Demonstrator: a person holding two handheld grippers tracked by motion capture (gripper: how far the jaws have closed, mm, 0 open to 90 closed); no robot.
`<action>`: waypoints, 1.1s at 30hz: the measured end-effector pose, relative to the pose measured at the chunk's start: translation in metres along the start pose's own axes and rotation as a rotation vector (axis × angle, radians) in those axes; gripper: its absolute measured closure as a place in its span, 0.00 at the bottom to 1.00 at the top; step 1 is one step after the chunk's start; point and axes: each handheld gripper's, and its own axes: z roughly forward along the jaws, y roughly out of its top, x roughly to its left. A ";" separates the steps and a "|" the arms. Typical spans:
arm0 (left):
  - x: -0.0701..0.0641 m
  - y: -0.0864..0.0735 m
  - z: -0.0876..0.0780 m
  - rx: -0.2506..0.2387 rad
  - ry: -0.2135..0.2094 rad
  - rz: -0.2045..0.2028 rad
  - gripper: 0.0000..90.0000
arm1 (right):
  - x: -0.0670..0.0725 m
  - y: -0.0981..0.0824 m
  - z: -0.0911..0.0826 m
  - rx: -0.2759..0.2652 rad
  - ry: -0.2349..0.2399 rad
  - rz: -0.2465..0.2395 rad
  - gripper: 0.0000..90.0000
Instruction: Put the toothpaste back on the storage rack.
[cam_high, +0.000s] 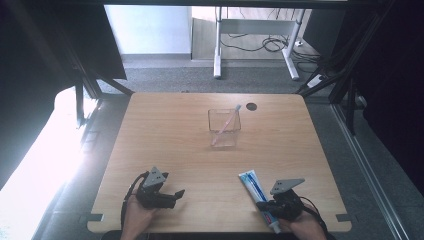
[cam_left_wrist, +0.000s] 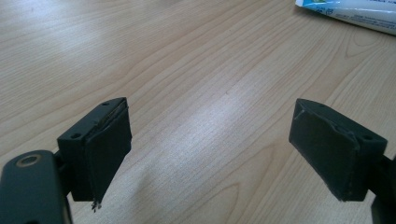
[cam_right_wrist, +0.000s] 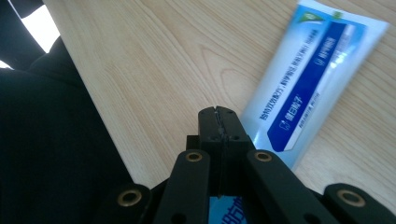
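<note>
Where the high view looks down: light wood-grain tabletop (cam_high: 165, 150), round dark hole (cam_high: 251, 106) near far edge, right of centre. Grey floor around it; white desk legs (cam_high: 218, 55) and loose cables (cam_high: 270, 44) beyond the far edge.

Clear square container (cam_high: 224, 126) just past mid-table, slightly right. Pink toothbrush (cam_high: 226, 125) inside, leaning, tip above the far right rim.

Toothpaste tube (cam_high: 256, 192), blue and white, flat on tabletop at near right, long axis running from far-left to near-right, cap end toward the near edge. Near end partly hidden under right gripper. In right gripper view: tube (cam_right_wrist: 308, 88) lying right of the jaws, blue printed band along its length, flat crimped end farthest away.

Left gripper (cam_high: 167, 195) held in left hand (cam_high: 136, 216), near left, pointing right, resting low over bare wood. In left gripper view: jaws spread wide, nothing between them, corner of tube (cam_left_wrist: 350, 11) at upper right, well apart.

Right gripper (cam_high: 272, 205) held in right hand (cam_high: 302, 227), near right edge, over tube's cap end. In right gripper view: jaws pressed together, holding nothing, tips just beside tube's left edge.
</note>
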 end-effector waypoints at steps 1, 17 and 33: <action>0.000 0.000 0.000 0.000 0.000 0.000 0.15 | -0.001 0.000 -0.001 0.001 -0.003 0.001 1.00; -0.001 0.000 0.000 -0.002 -0.003 0.002 0.15 | -0.009 0.000 -0.016 0.038 -0.052 -0.006 0.94; 0.000 0.000 0.001 -0.001 -0.005 0.001 0.15 | -0.018 0.019 -0.014 0.217 -0.128 0.001 0.66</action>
